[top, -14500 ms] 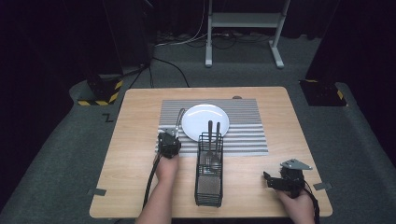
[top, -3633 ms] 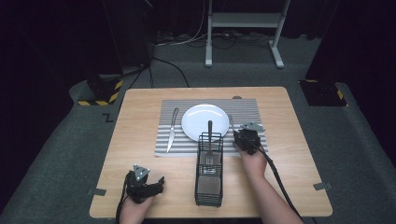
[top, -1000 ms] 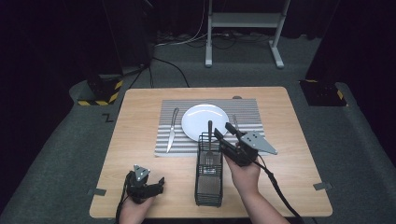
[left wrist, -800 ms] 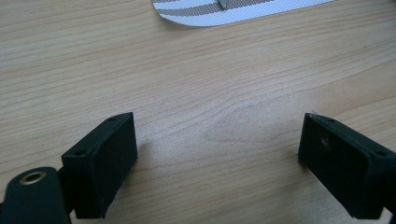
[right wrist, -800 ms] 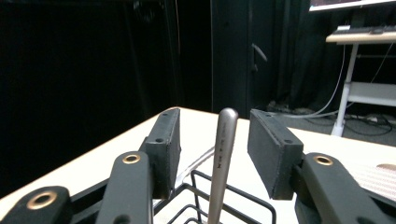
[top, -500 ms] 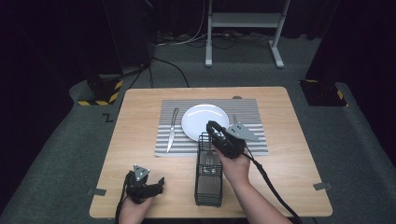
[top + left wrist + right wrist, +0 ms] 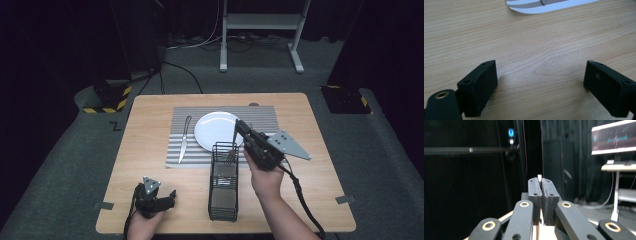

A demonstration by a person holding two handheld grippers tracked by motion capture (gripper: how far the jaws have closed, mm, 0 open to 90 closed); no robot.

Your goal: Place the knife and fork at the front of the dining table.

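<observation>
Right gripper (image 7: 239, 126) had just closed its jaws on a utensil handle (image 7: 235, 132), still partly inside the wire caddy (image 7: 223, 180) beside the plate (image 7: 216, 131) (a lift-out grip, I'd judge). Left gripper (image 7: 170, 196) sat released on the bench (image 7: 150, 115); its own view showed bare wood between the jaws, while the right gripper view showed a pale tip (image 7: 539, 178) pinched between the pads.

The right gripper (image 7: 239, 126) had just closed on the handle of a piece of cutlery (image 7: 233, 145), whose lower end stood in the wire basket (image 7: 223, 200). The basket sat on the wooden table (image 7: 145, 120), just below the white plate (image 7: 215, 130) on the striped mat (image 7: 260, 117). A knife (image 7: 184, 137) lay left of the plate. The left gripper (image 7: 167, 197) rested near the table's front edge.
</observation>
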